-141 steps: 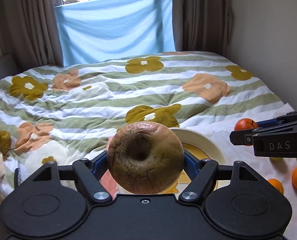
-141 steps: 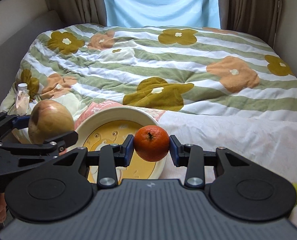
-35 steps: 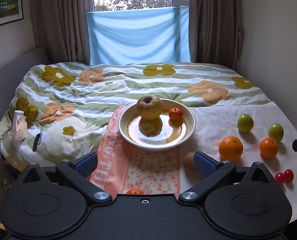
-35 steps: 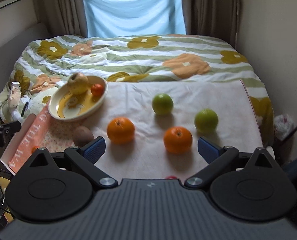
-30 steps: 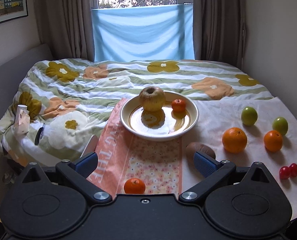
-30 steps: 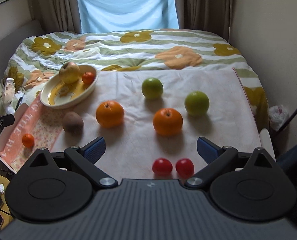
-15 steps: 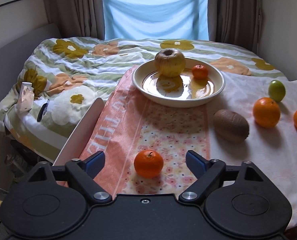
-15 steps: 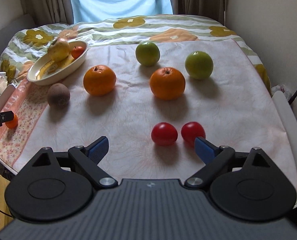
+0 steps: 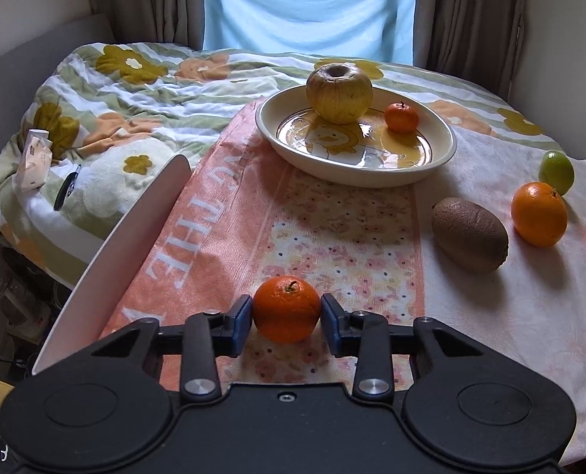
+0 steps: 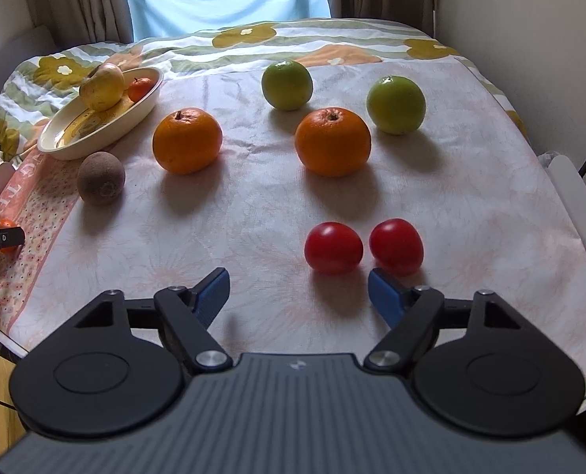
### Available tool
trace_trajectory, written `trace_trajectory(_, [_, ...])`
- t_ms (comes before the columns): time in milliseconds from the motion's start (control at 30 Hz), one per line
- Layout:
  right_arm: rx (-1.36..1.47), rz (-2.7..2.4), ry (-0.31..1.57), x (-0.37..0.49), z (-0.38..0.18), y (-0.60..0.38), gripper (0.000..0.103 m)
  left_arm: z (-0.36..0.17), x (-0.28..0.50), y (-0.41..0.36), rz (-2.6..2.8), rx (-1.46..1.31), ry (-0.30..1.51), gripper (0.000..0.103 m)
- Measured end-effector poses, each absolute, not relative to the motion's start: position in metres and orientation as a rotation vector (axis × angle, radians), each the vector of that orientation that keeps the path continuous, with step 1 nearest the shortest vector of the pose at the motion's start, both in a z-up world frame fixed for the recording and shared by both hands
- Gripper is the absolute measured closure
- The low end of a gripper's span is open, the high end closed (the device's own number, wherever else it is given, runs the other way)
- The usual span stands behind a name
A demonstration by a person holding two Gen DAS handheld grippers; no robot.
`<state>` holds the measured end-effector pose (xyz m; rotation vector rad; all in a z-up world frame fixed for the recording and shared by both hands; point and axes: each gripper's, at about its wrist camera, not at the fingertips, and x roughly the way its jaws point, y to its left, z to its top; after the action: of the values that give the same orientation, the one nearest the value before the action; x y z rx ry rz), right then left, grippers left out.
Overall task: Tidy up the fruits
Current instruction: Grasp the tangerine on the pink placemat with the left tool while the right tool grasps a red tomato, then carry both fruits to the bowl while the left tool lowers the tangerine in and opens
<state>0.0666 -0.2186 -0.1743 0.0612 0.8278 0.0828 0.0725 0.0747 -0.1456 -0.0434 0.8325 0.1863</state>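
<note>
My left gripper [image 9: 286, 318] is shut on a small mandarin [image 9: 286, 308] that rests on the pink floral cloth [image 9: 332, 237]. Beyond it stands a cream bowl [image 9: 356, 173] holding a yellow apple [image 9: 339, 94] and a small mandarin [image 9: 401, 117]. A kiwi [image 9: 470, 235] lies to the right. My right gripper [image 10: 299, 290] is open and empty, low over the table, just short of two red tomatoes [image 10: 333, 247] [image 10: 396, 246]. Two oranges [image 10: 187, 140] [image 10: 333, 141] and two green apples [image 10: 287, 85] [image 10: 396, 104] lie farther back.
The round table's edge [image 9: 107, 245] curves at the left, with a bed and flowered quilt [image 9: 115, 91] behind it. The left gripper's finger [image 10: 0, 237] shows at the far left of the right wrist view. A wall is close on the right.
My left gripper has moved down and forward and closed on the small mandarin. My right gripper has dropped lower and closer to the two tomatoes, still open.
</note>
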Motion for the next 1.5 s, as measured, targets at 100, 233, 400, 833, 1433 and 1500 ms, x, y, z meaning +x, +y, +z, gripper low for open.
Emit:
trace_trajectory(100, [0.064,0.074,0.831,0.069,-0.178,-0.22,0.019,-0.146,0.071,0.073,0.186,-0.028,0.83,0.062])
trace_trajectory(233, [0.042,0.063,0.808,0.071,-0.179,-0.22,0.027,-0.146,0.069,0.072,0.183,-0.029,0.829,0.062])
trace_trajectory(400, [0.044,0.048,0.787,0.076,-0.18,-0.221,0.034,-0.146,0.066,0.07,0.182,-0.033,0.829,0.062])
trace_trajectory(833, [0.008,0.029,0.763,0.074,-0.174,-0.222,0.055,-0.137,0.058,0.063,0.173,-0.04,0.812,0.063])
trace_trajectory(1433, [-0.011,0.158,0.727,0.085,-0.093,-0.199,0.056,-0.061,0.047,0.056,0.131,-0.031,0.734,0.063])
trace_trajectory(1500, [-0.01,0.174,0.724,0.09,-0.083,-0.193,0.056,-0.054,0.052,0.058,0.123,-0.023,0.734,0.063])
